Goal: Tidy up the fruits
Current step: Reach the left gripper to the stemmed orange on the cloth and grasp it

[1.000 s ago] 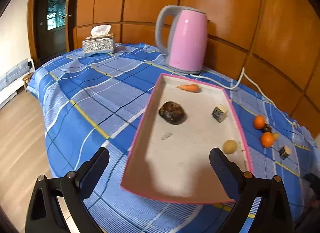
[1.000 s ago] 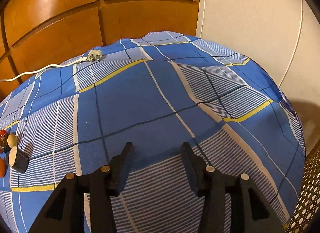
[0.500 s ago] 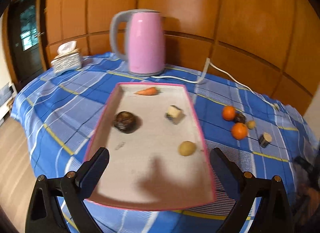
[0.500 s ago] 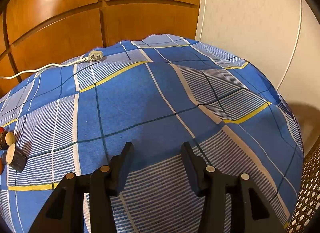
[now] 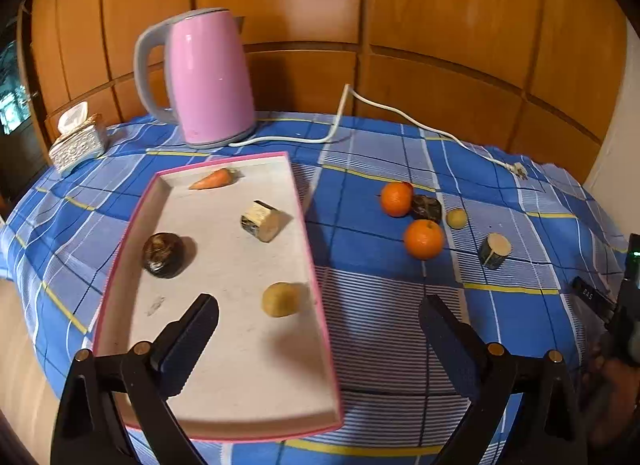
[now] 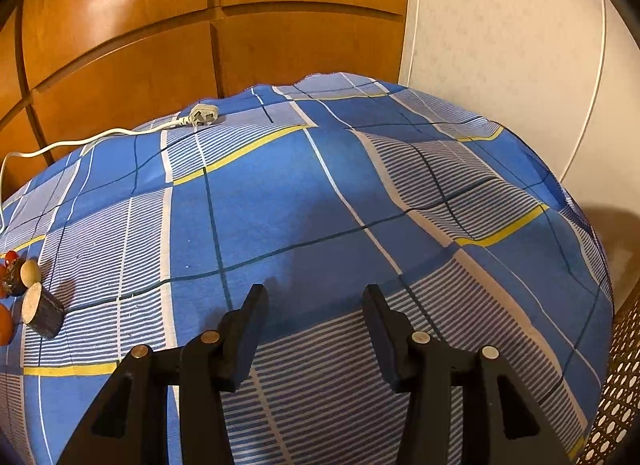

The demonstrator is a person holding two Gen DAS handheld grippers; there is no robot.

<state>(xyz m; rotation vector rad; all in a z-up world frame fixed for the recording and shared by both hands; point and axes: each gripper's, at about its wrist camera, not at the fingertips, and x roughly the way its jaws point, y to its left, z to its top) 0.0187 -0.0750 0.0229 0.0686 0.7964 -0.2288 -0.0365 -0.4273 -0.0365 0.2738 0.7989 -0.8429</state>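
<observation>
A pink-rimmed tray (image 5: 316, 289) lies on the blue checked cloth and holds a carrot (image 5: 212, 179), a cut log-like piece (image 5: 262, 221), a dark round fruit (image 5: 162, 255) and a yellowish ball (image 5: 282, 299). To its right on the cloth lie two oranges (image 5: 424, 239), a dark fruit (image 5: 427, 208), a small yellow fruit (image 5: 457, 218) and a cut stub (image 5: 495, 251). My left gripper (image 5: 318, 315) hangs wide open and empty over the tray's near right rim. My right gripper (image 6: 316, 305) stands open and empty over bare cloth, the cut stub (image 6: 42, 311) far to its left.
A pink kettle (image 5: 204, 77) stands behind the tray, its white cord (image 5: 340, 121) running right to a plug (image 6: 204, 115). A tissue box (image 5: 78, 141) sits at the far left. Wooden panels back the table. The cloth drops off at the right edge (image 6: 600, 265).
The left wrist view has swung to the right: the tray has slid left in frame and the loose fruits on the cloth have come toward the centre. The right gripper has stayed put.
</observation>
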